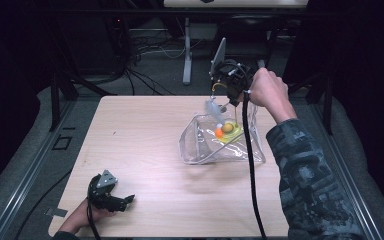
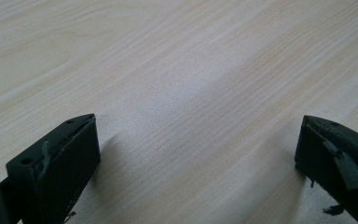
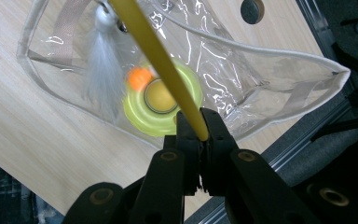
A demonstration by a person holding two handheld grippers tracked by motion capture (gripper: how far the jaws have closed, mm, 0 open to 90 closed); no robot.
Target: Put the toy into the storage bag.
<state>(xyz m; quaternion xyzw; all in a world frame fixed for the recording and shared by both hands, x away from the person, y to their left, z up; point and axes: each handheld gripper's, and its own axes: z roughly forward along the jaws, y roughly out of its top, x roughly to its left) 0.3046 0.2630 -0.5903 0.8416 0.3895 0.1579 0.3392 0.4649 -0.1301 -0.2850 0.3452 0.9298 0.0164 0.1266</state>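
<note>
Lowering looks like the step in hand: the right claw [image 3: 199, 135], clamped on a yellow wand [image 3: 156, 51] with a white feather [image 3: 101, 74], hangs it over the clear bag [image 1: 200, 150] at the desk's [image 1: 145, 130] far right. Next, feed the feather through the bag's mouth beside the yellow-green ring toy [image 3: 161, 100]. The desk's right edge is close; open room lies left. The left claw [image 2: 196, 154] rests at the near left, jaws apart and holding nothing.

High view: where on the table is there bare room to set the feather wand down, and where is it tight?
The table is bare left of the clear bag, from the far edge to the left gripper. The near edge between that gripper and the black cable is free too. It is crowded on the right: the bag, the right gripper clamping the yellow wand, and the sleeve.
</note>
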